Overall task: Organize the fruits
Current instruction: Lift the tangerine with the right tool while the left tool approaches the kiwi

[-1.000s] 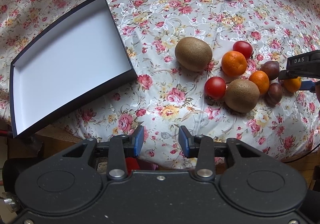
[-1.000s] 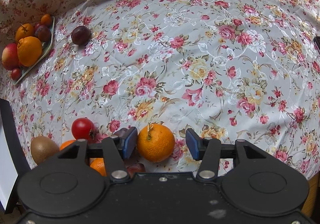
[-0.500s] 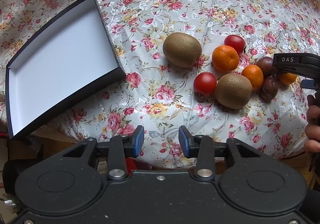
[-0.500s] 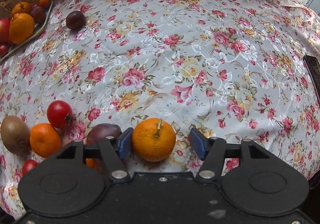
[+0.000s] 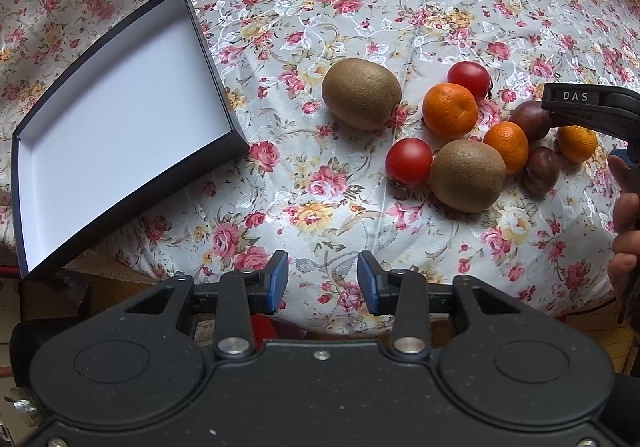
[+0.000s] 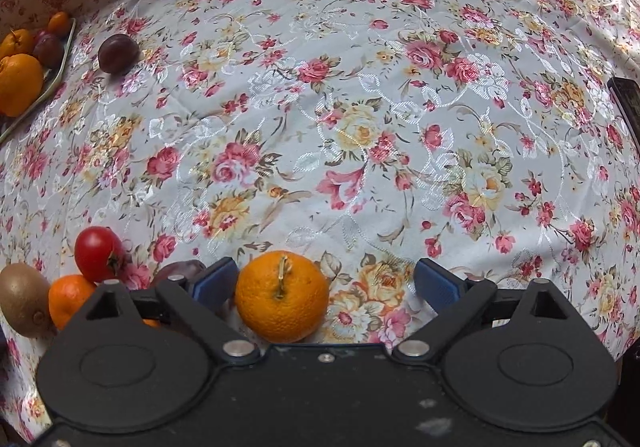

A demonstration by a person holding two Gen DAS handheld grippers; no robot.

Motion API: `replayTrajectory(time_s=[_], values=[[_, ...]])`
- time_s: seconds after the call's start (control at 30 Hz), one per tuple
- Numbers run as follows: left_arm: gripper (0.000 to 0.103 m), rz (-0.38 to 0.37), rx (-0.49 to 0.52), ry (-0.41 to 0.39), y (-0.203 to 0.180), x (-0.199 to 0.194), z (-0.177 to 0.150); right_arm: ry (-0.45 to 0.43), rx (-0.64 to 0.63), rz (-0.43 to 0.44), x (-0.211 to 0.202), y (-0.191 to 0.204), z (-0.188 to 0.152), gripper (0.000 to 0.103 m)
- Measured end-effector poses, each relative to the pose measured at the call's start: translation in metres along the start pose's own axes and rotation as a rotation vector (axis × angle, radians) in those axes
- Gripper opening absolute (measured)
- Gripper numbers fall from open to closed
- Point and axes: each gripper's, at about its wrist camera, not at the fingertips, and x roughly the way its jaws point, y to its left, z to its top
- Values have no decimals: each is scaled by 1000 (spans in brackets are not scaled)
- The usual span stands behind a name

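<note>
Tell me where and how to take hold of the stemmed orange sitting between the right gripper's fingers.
Grip the orange across its widest middle, coming straight down from above. Its stem points up, so the round flanks face the right gripper, whose fingers have just been opening and now straddle it without touching. Shift slightly left first: the fruit sits nearer the left finger, and a plum crowds that side.

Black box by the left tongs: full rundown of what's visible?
The black box is a shallow rectangular tray, seemingly cardboard: thin black walls, plain white inside. It is open, with nothing in it. It lies flat at the near left edge of the flowered tablecloth, turned at an angle, its near corner apparently overhanging the cloth's edge. No fruit touches it; the nearest kiwi sits apart to its right. The left tongs are also clear of it.
</note>
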Motion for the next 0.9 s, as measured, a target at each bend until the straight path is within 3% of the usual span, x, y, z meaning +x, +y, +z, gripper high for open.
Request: replayTrajectory(time_s=[0.4, 0.7, 0.8, 0.9], values=[[49, -25, -7, 4, 1, 0, 1, -79, 24, -40, -4, 5, -8, 99], [49, -22, -7, 8, 0, 1, 0, 12, 23, -26, -2, 2, 1, 99], [49, -21, -9, 10, 0, 1, 1, 9, 27, -26, -5, 3, -2, 95], [49, -19, -4, 9, -1, 1, 1, 5, 19, -27, -12, 10, -4, 81]])
